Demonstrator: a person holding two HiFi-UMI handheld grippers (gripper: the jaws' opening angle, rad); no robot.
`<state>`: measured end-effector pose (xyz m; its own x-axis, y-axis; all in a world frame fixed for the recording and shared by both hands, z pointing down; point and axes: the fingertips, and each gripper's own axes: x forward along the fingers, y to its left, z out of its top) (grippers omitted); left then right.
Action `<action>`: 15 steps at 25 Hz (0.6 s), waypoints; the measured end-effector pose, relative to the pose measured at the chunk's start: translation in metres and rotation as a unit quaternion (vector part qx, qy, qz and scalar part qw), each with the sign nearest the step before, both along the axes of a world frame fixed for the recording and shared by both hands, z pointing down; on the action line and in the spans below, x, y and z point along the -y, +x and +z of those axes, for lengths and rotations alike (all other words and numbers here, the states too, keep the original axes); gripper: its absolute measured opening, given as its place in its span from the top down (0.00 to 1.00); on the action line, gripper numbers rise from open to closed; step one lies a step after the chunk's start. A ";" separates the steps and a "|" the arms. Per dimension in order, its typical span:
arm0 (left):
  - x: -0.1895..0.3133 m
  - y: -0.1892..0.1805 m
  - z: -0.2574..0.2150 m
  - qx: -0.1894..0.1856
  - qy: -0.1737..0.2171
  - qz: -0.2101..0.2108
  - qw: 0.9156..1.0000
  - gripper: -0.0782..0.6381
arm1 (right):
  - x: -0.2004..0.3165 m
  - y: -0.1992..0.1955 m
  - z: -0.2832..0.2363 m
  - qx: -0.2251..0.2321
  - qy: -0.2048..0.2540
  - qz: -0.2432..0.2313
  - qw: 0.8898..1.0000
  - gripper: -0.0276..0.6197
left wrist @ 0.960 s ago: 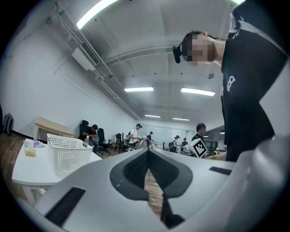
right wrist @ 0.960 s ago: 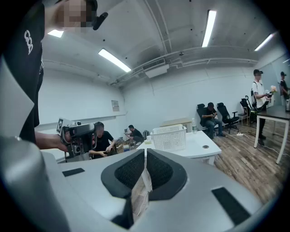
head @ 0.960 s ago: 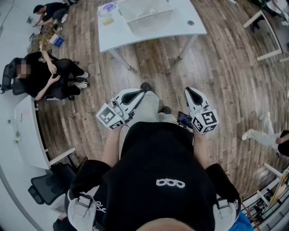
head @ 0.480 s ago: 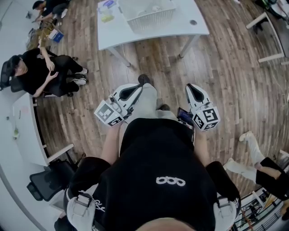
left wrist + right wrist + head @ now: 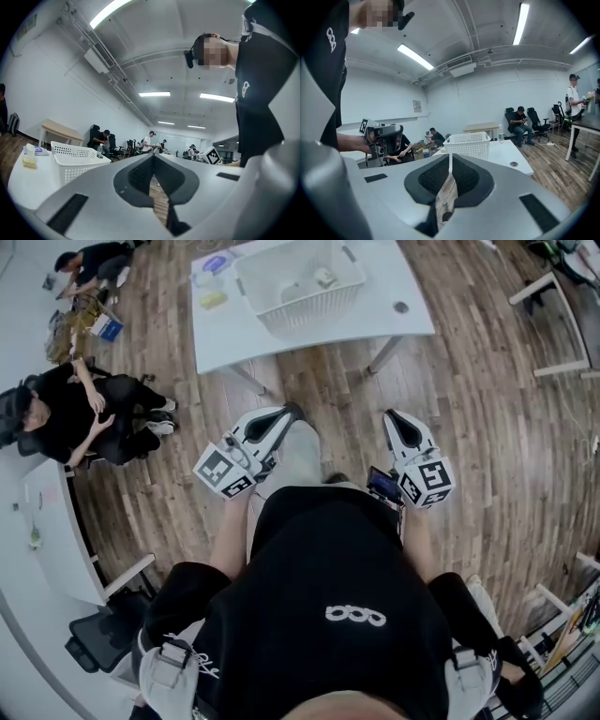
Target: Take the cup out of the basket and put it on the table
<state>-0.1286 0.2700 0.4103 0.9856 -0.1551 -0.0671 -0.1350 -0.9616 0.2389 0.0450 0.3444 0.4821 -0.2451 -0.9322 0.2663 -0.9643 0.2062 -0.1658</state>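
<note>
As basket (image 5: 300, 287) on table (image 5: 375, 320) lay well ahead, L gripper (image 5: 287, 414) & R gripper (image 5: 393, 418) were held low, jaws pressed together, empty, pending approach.

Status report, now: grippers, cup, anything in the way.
Left gripper shut, empty. Right gripper shut, empty. Basket on table ahead, beyond reach; cup not made out. Bare floor between.

The floor (image 5: 487, 418) is brown wood planking with a clear grain and a dull sheen. The table (image 5: 375, 294) top is smooth, white and matt. The basket (image 5: 304, 315) is white plastic lattice. The left gripper (image 5: 294, 410) and right gripper (image 5: 388, 415) have smooth, matt white plastic shells; their pads (image 5: 139, 176) are black and finely ribbed. The shirt (image 5: 328, 568) is black cloth.
</note>
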 end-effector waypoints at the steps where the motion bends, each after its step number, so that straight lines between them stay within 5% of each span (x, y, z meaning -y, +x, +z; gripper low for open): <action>1: 0.015 0.005 -0.001 -0.002 0.001 0.001 1.000 0.88 | 0.014 0.004 -0.001 -0.002 0.000 -0.001 1.000 0.90; 15: 0.202 0.039 -0.014 -0.029 -0.016 0.016 0.999 0.88 | 0.199 0.039 -0.014 -0.023 -0.008 0.006 1.000 0.90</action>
<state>-0.0891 0.0684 0.3963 0.9848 -0.1260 -0.1196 -0.0890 -0.9572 0.2753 0.0843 0.1454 0.4683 -0.2212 -0.9304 0.2925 -0.9734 0.1919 -0.1255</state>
